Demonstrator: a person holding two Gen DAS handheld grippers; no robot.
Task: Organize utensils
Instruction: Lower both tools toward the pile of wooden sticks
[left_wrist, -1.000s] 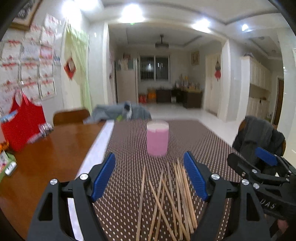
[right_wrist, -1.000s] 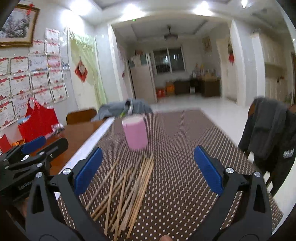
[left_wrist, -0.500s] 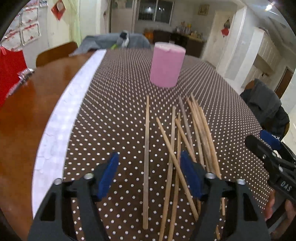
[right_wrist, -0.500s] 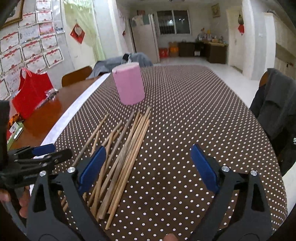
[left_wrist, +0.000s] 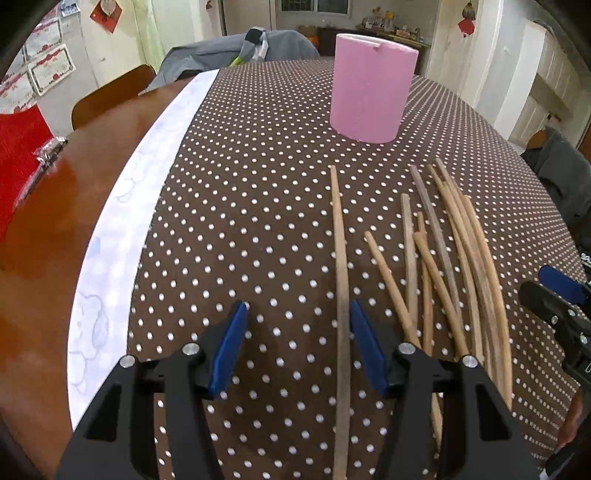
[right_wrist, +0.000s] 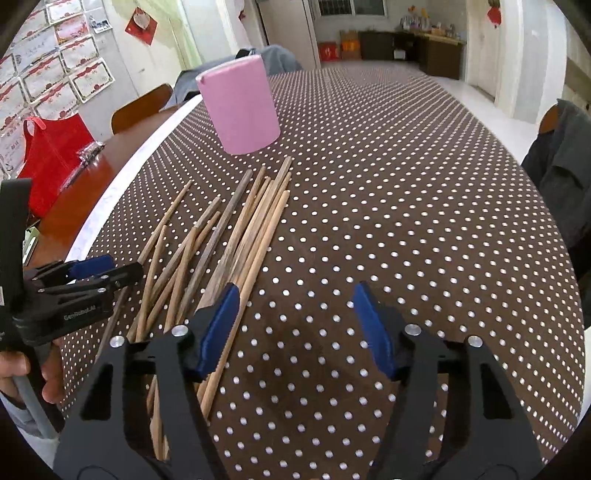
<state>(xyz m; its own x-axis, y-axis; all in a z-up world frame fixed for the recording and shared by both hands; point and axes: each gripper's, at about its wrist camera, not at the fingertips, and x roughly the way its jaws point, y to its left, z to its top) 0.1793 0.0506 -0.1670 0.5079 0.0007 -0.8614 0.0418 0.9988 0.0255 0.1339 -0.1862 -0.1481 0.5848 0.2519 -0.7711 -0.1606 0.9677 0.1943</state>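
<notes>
Below both cameras, a loose spread of long wooden chopsticks (left_wrist: 439, 266) lies flat on the brown cloth with white polka dots (left_wrist: 240, 221) that covers most of the bench (left_wrist: 44, 221). Beyond their far tips, apart from them, stands an upright pink cylindrical holder (left_wrist: 371, 98).

Left tongs (left_wrist: 297, 343), with blue pads, hang over the near end of the leftmost, separate chopstick (left_wrist: 341, 295). That stick runs between the jaws, hard against the right-hand pad; the jaws are released and gripping nothing, with bare cloth filling the rest of the gap.

Right tongs (right_wrist: 295, 325) are narrowing at this moment, but only dotted cloth lies between the pads. The left-hand pad sits over the outermost sticks on the right edge of the spread, so these tongs hold nothing.

Against the wall on the left, a red bag (right_wrist: 51, 155) stands on the bare wood of the bench.
</notes>
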